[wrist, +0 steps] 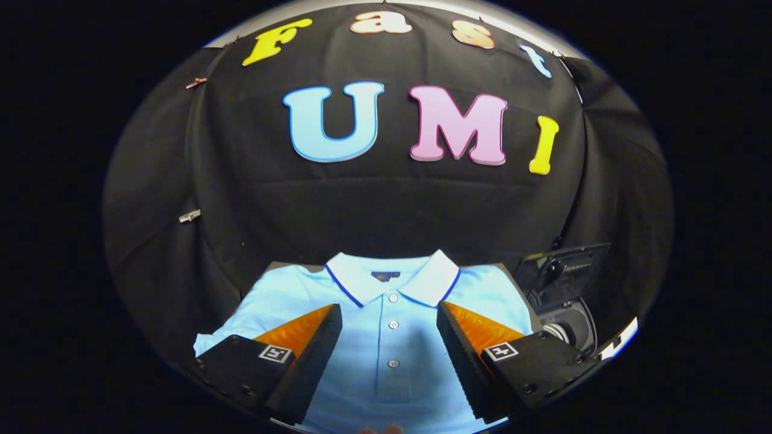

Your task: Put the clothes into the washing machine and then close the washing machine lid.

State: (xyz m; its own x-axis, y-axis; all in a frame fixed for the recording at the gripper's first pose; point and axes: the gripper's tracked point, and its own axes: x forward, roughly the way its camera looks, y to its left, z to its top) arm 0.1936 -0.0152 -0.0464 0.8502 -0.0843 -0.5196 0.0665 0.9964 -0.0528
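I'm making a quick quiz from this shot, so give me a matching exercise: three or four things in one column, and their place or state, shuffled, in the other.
Column one:
1. polo shirt
2. collar
3. washing machine
4. hand-held gripper

Column two:
A. open, fingers apart above the shirt's button placket
B. beside the shirt, lid up
C. light blue, lying flat
D. white with a dark blue edge

Pairs: 1-C, 2-D, 3-B, 4-A

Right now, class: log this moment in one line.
hand-held gripper: open, over shirt | polo shirt: flat, unheld | washing machine: beside shirt
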